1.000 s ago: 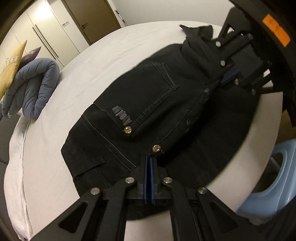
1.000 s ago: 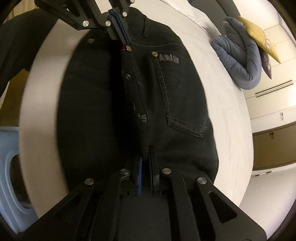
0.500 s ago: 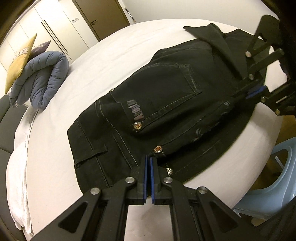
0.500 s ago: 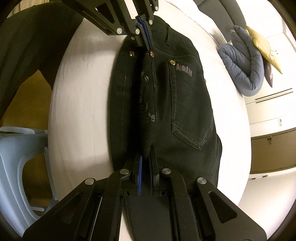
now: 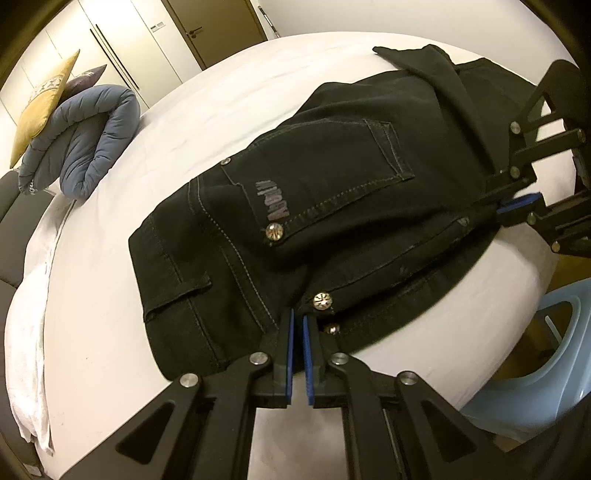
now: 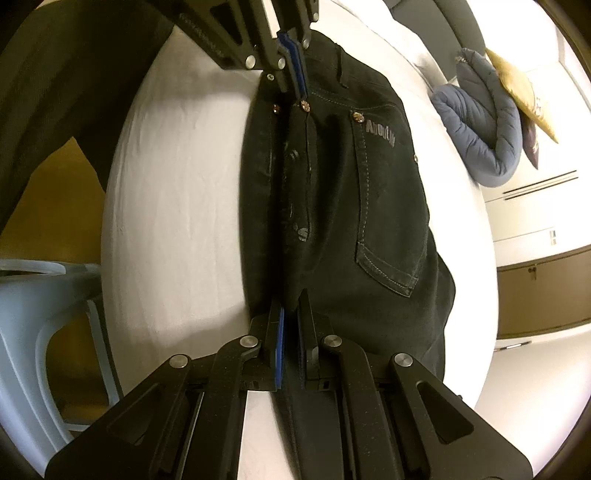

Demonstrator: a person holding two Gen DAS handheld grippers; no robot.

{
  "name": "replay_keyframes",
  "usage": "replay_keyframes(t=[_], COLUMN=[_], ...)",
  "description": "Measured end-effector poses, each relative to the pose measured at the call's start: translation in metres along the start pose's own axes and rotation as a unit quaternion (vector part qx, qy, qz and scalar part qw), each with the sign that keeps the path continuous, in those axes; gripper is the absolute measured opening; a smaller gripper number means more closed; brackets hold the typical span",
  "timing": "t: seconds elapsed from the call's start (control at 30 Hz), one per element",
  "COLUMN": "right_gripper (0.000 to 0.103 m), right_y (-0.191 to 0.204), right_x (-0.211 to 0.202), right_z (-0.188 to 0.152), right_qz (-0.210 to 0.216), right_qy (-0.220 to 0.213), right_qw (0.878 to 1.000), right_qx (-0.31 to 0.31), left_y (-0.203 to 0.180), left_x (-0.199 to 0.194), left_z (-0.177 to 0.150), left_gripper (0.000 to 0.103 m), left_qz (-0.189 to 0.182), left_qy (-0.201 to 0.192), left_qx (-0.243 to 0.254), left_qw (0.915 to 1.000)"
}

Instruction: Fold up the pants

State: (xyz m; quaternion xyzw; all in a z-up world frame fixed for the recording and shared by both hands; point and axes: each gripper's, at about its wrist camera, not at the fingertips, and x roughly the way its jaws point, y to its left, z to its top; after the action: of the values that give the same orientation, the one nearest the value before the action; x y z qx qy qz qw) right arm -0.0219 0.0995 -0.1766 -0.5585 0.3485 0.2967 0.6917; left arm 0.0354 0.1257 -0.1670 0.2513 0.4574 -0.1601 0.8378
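Left gripper: I had its blue pads nearly together at 6 o'clock of the left wrist view, pinching the waistband edge beside a metal rivet; a thin gap showed between the pads, with fabric at their tips.
Right gripper: I had it clamped on dark cloth at 6 o'clock of the right wrist view, near the crotch end of the seat; cloth ran down between its fingers.
Reason for the hold: I judged that the two grips, one at each end of the centre seam, kept the fold line taut so the halves lay matched.
Pants: black jeans, lying on the bed folded lengthwise, back pocket uppermost, legs trailing toward 1 o'clock.
Stage: in my judgement the lengthwise fold was made; the crosswise fold was not yet done.
Bed: white sheet, pants lying near its edge.
Stool: pale blue plastic, beside the bed at 4 o'clock.
Duvet: blue-grey, rolled, at 10 o'clock, well apart from the pants.
Cushion: yellow, resting on the duvet.
Room: pale wardrobe doors and a brown door at 11 to 12 o'clock.
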Motion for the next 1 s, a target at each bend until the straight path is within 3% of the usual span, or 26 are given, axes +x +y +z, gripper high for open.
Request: replay_keyframes(t=[0.2, 0.27, 0.33, 0.37, 0.4, 0.47, 0.5, 0.63, 0.77, 0.83, 0.9, 1.0], right_gripper=[0.005, 0.008, 0.009, 0.009, 0.009, 0.009, 0.009, 0.009, 0.009, 0.009, 0.009, 0.009], right_y=[0.009, 0.016, 0.023, 0.029, 0.031, 0.033, 0.033, 0.032, 0.036, 0.037, 0.043, 0.044], right_x=[-0.003, -0.003, 0.001, 0.001, 0.002, 0.002, 0.001, 0.003, 0.002, 0.001, 0.001, -0.002], right_z=[-0.004, -0.005, -0.006, -0.007, -0.007, -0.008, -0.009, -0.011, -0.016, -0.022, -0.025, -0.029], right_qz=[-0.013, -0.016, -0.030, -0.037, -0.043, -0.047, -0.047, -0.057, -0.084, -0.096, -0.117, -0.130], right_qy=[0.003, 0.008, 0.013, 0.015, 0.017, 0.019, 0.020, 0.013, -0.013, -0.029, -0.040, -0.048], right_qw=[1.000, 1.000, 0.999, 0.999, 0.999, 0.999, 0.999, 0.998, 0.996, 0.994, 0.991, 0.988], right_qx=[0.005, -0.001, -0.013, -0.015, -0.015, -0.005, 0.002, 0.017, 0.031, 0.051, 0.054, 0.073], left_y=[0.004, 0.007, 0.010, 0.012, 0.014, 0.016, 0.016, 0.025, 0.032, 0.025, 0.017, -0.004], left_x=[0.002, 0.001, -0.003, -0.005, -0.009, -0.022, -0.030, -0.053, -0.048, -0.033, -0.009, 0.045], left_z=[-0.010, -0.009, -0.007, -0.007, -0.007, -0.009, -0.009, 0.004, 0.041, 0.058, 0.069, 0.073], left_gripper=[0.007, 0.012, 0.021, 0.033, 0.053, 0.072, 0.075, 0.075, 0.075, 0.075, 0.075, 0.072], left_qz=[-0.001, -0.001, -0.003, -0.013, -0.021, -0.012, -0.010, -0.008, -0.050, -0.076, -0.085, -0.080], left_qy=[0.012, 0.017, 0.023, 0.027, 0.032, 0.027, 0.024, -0.001, -0.053, -0.065, -0.050, 0.029], left_qx=[-0.017, -0.026, -0.033, -0.039, -0.046, -0.050, -0.049, -0.087, -0.164, -0.179, -0.191, -0.194], left_qw=[0.9998, 0.9995, 0.9992, 0.9988, 0.9982, 0.9983, 0.9985, 0.9961, 0.9838, 0.9787, 0.9766, 0.9773])
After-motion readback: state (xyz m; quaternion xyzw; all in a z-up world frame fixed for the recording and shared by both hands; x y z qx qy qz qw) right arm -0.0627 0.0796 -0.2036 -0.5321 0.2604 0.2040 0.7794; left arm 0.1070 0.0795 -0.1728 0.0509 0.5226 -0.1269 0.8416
